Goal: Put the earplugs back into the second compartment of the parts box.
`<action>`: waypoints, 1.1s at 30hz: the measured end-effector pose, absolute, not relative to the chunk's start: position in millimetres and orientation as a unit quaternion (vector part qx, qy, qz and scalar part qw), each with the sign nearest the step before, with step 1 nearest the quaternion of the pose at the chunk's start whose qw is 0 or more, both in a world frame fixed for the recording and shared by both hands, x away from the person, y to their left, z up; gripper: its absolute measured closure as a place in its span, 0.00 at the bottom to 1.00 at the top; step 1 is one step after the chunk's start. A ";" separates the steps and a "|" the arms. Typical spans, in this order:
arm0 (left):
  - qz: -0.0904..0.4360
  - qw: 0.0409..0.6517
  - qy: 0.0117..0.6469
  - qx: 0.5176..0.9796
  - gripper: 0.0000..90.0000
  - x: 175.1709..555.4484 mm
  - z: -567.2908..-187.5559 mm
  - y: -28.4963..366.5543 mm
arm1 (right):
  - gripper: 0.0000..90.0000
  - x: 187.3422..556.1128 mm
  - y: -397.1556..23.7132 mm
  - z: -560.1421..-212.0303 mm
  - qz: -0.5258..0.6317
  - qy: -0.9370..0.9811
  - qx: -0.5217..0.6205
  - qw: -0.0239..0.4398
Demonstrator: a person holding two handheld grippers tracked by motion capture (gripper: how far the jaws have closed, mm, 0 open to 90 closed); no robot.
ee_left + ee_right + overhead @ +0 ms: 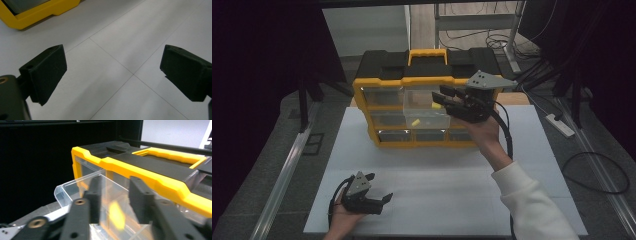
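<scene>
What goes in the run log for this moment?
right tongs: open over pulled-out clear drawer | yellow piece between jaws, unpinched | left tongs: open, idle

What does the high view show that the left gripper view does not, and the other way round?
The high view alone has the whole yellow and black organizer, its clear drawer pulled out, a small yellow piece in the drawer and the right gripper at the drawer. The left gripper view alone gives a close look at the inner faces of the left gripper, open over thin seams. Both have the white table and a yellow corner of the organizer.
</scene>
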State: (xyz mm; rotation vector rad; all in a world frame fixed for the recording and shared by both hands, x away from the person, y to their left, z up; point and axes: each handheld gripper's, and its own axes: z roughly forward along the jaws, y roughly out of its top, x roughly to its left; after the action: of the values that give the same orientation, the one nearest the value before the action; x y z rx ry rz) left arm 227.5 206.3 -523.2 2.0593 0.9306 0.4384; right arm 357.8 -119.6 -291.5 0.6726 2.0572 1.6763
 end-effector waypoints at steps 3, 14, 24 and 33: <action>0.173 0.407 0.369 0.817 0.08 227.2 -523.2 206.4 | 0.49 352.4 -125.0 -289.0 0.604 0.731 0.245 0.204; 0.176 0.408 0.370 0.816 0.08 224.2 -522.2 207.0 | 0.39 315.1 -167.3 -293.7 0.611 0.724 0.241 0.212; 0.174 0.404 0.368 0.819 0.08 227.3 -523.3 203.1 | 0.37 283.3 -212.3 -329.0 0.594 0.733 0.254 0.212; 0.173 0.408 0.369 0.817 0.08 228.0 -523.3 204.2 | 0.36 260.7 -245.6 -391.5 0.568 0.745 0.280 0.209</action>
State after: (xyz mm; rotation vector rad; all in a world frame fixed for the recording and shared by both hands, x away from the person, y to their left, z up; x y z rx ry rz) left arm 228.0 204.2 -523.3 2.0589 0.9305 0.4366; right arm 260.7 -245.6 -391.5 0.7796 2.0735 1.5796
